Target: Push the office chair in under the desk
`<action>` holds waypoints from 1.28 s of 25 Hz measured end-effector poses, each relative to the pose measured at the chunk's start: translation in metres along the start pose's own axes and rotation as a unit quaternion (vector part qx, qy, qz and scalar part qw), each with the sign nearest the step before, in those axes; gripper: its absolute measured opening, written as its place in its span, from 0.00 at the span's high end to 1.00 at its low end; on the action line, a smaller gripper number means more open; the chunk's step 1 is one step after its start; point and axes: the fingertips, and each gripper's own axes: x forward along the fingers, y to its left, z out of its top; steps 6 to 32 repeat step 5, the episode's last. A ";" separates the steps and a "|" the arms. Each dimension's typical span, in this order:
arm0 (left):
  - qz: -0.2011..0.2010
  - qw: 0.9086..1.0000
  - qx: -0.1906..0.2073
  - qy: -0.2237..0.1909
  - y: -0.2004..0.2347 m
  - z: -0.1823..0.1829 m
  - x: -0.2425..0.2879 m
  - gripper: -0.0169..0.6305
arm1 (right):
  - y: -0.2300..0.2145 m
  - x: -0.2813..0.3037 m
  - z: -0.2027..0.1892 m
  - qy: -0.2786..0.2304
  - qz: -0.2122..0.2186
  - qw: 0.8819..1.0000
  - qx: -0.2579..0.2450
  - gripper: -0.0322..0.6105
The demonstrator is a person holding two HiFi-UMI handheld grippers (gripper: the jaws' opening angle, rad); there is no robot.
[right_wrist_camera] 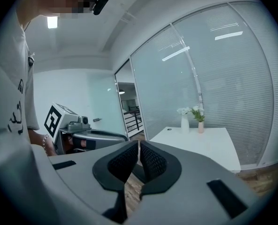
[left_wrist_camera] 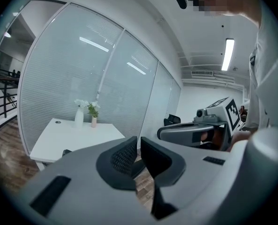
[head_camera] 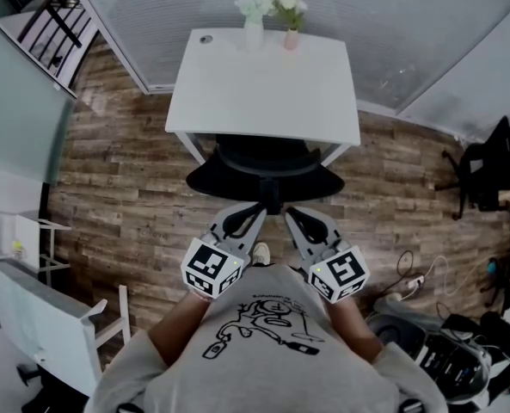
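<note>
The black office chair stands at the near edge of the white desk, its seat partly under the top and its backrest toward me. Both grippers are held side by side just behind the backrest. My left gripper has its jaws shut with only a thin slit between them and holds nothing. My right gripper is also shut and empty. Whether either tip touches the backrest I cannot tell. Each gripper view shows the desk ahead.
Two vases with flowers stand at the desk's far edge, against a glass wall with blinds. A second black chair is at the right, cables and a power strip lie on the wooden floor, and white furniture stands at the left.
</note>
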 end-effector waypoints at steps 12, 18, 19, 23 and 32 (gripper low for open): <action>0.000 1.000 0.001 0.003 -0.002 -0.003 0.001 0.93 | 0.000 -0.002 -0.001 -0.003 0.001 1.000 -0.004 0.88; 0.000 1.000 0.001 0.003 -0.002 -0.003 0.001 0.93 | 0.000 -0.002 -0.001 -0.003 0.001 1.000 -0.004 0.88; 0.000 1.000 0.001 0.003 -0.002 -0.003 0.001 0.93 | 0.000 -0.002 -0.001 -0.003 0.001 1.000 -0.004 0.88; 0.000 1.000 0.001 0.003 -0.002 -0.003 0.001 0.93 | 0.000 -0.002 -0.001 -0.003 0.001 1.000 -0.004 0.88; 0.000 1.000 0.001 0.003 -0.002 -0.003 0.001 0.93 | 0.000 -0.002 -0.001 -0.003 0.001 1.000 -0.004 0.88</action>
